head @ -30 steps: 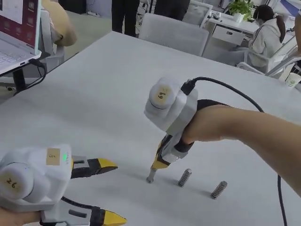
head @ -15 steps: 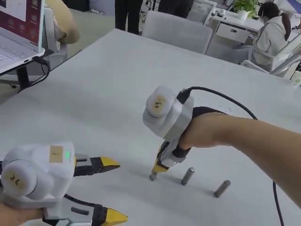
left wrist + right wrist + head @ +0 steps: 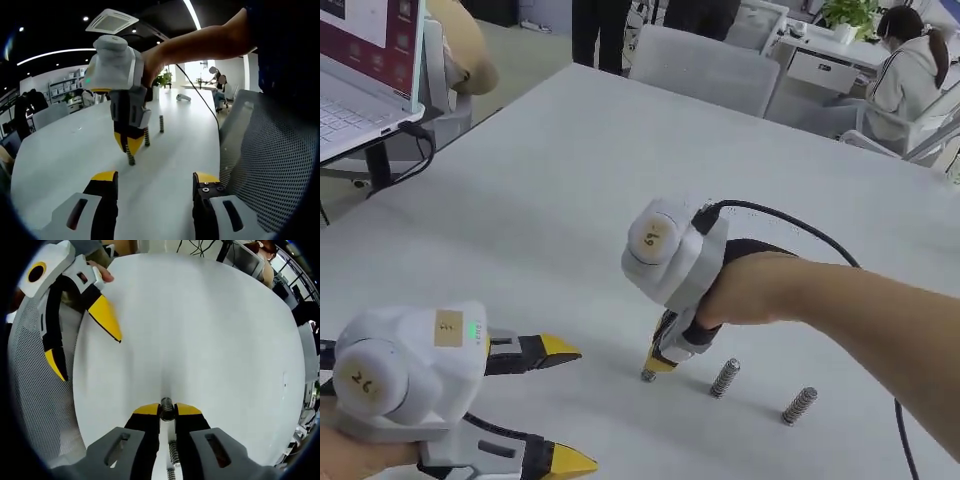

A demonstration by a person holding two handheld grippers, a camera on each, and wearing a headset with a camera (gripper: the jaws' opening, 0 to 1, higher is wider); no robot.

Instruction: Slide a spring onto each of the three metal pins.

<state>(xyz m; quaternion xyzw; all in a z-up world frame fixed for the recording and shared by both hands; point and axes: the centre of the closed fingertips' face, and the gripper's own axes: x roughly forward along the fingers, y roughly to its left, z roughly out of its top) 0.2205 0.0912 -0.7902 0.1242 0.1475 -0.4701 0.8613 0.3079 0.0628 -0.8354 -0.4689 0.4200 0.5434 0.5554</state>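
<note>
The right gripper (image 3: pixel 167 411) is nipped narrow around the top coils of a spring (image 3: pixel 648 376), its yellow tips pointing steeply down at the table (image 3: pixel 550 170). Over the last second it has sunk a little: less of the coil shows beneath the tips in the head view than before. The spring therefore seems to be riding down its pin, though the pin itself is hidden inside the coil. To the person's right of it stand two more, a middle spring (image 3: pixel 724 378) and an end spring (image 3: pixel 800 405), apart from each other, roughly upright and apparently already seated. This looks like the last of the three, so the job reads as nearly finished; what remains is pressing it home and letting go cleanly. The left gripper (image 3: pixel 155 182) hangs nearby, jaws spread wide with nothing between them
</note>
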